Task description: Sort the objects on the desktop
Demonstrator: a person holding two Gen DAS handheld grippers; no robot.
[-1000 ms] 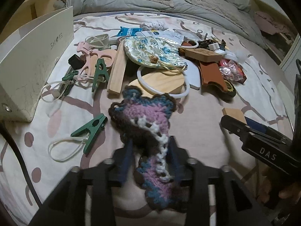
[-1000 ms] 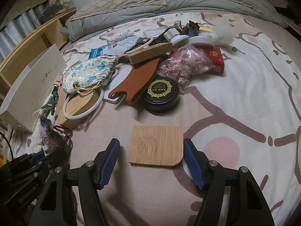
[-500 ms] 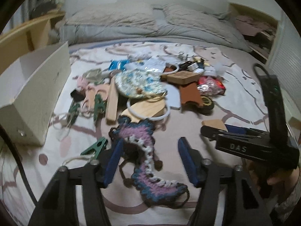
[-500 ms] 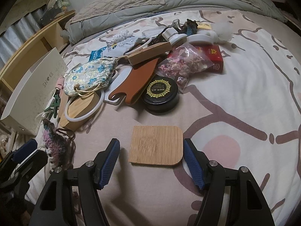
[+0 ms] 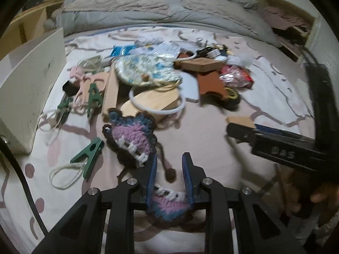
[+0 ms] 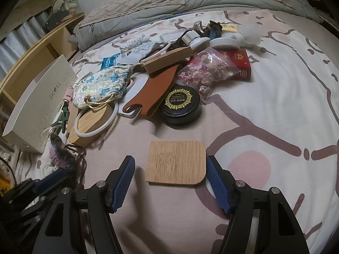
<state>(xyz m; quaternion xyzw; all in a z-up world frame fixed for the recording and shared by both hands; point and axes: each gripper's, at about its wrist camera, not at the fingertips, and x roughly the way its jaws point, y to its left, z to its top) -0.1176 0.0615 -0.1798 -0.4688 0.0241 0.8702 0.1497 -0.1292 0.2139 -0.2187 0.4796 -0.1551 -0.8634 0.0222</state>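
Note:
A purple, blue and white crochet piece (image 5: 133, 136) lies on the bedsheet, and its near end sits between the blue pads of my left gripper (image 5: 169, 169). The jaws are closed to a narrow gap on it. The crochet piece also shows at the left of the right wrist view (image 6: 61, 154). My right gripper (image 6: 170, 170) is open, its fingers on either side of a flat bamboo coaster (image 6: 177, 162) on the sheet, not touching it. The right gripper shows in the left wrist view (image 5: 273, 146).
A white shoebox (image 5: 27, 89) stands at the left. A pile behind holds a floral pouch (image 6: 101, 86), wooden blocks, a white ring (image 5: 156, 103), a brown leather piece (image 6: 152, 92), a black round tin (image 6: 180, 105), a red box (image 6: 239, 63) and green clothespins (image 5: 89, 154).
My left gripper opened, pulled back and rose, then closed again on the near end of the crochet piece. The crochet piece shifted slightly. The right gripper stayed around the coaster.

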